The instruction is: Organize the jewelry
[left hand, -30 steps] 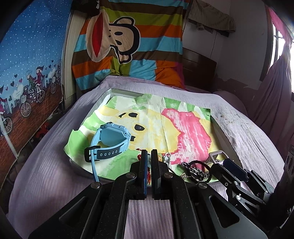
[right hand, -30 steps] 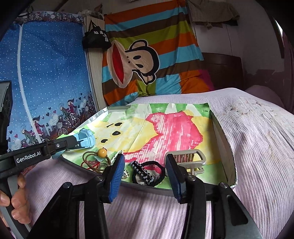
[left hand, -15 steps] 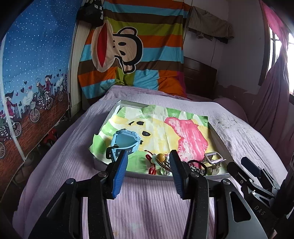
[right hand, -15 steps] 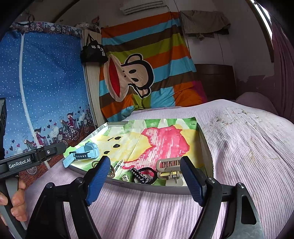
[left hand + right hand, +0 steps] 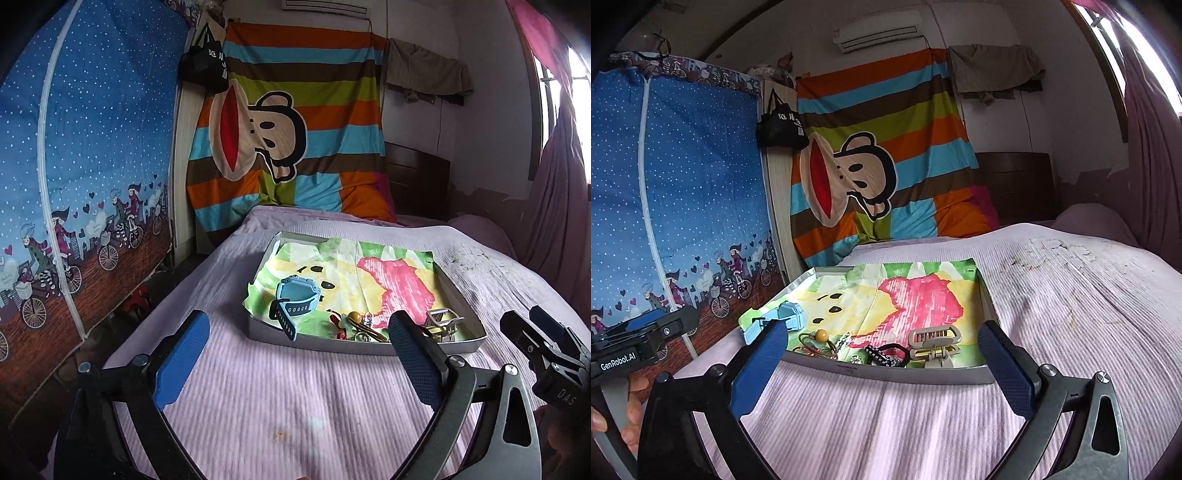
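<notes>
Here both tools, left (image 5: pixel 295 365) and right (image 5: pixel 882 363), are opening with nothing between their jaws, above the bed (image 5: pixel 295 398). The jewelry lies along the tray's (image 5: pixel 886 371) near edge: watch (image 5: pixel 295 297), beaded cord (image 5: pixel 818 341), clip (image 5: pixel 934 343). I judge placement done; next comes choosing another piece.

Both my wrist cameras sit low over the near bed (image 5: pixel 295 398), facing the far headboard wall. Left view stands left of right; both share the tray (image 5: pixel 354 347) (image 5: pixel 886 371).
</notes>
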`<state>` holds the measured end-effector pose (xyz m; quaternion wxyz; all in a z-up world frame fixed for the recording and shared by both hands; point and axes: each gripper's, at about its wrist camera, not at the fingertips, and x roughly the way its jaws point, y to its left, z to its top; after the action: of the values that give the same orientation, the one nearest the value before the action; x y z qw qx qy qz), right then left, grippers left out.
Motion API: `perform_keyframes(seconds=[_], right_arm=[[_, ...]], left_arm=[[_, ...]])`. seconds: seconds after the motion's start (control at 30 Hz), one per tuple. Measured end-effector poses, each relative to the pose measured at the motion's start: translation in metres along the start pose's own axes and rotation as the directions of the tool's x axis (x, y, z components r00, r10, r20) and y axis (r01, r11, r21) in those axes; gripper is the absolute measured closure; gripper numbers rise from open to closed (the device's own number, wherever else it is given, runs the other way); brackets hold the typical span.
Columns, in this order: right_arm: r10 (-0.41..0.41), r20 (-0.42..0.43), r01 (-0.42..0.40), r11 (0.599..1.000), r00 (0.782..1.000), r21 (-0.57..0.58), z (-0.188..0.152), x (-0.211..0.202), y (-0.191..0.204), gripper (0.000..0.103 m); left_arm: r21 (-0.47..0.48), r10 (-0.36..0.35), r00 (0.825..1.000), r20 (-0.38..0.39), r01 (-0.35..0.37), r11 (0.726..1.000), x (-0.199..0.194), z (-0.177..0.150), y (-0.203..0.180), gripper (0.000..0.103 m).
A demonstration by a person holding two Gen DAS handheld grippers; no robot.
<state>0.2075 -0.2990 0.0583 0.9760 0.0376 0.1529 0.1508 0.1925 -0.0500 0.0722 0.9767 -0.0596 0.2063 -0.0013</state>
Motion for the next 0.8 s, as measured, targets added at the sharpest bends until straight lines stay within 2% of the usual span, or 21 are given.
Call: perform_keyframes(seconds=[0.3, 0.57, 0.8], right_arm=[[-0.004, 0.042, 0.003, 1.0, 0.999, 0.015, -0.012, -0.041, 0.007, 0.0], [0.007, 0.057, -0.007, 1.0, 0.998, 0.007, -0.02, -0.068, 0.014, 0.0], [0.009, 0.065, -0.01, 1.0, 0.998, 0.001, -0.035, -0.095, 0.025, 0.0]], left_arm=[[0.016, -0.014, 0.999, 0.044, 0.013, 1.0, -0.041, -0.02, 0.002, 0.008], [-0.062, -0.014, 0.999, 0.048, 0.016, 0.998, -0.075, -0.044, 0.012, 0.007], [-0.027, 0.003, 0.999, 0.053, -0.001, 1.0, -0.099, -0.059, 0.013, 0.007]])
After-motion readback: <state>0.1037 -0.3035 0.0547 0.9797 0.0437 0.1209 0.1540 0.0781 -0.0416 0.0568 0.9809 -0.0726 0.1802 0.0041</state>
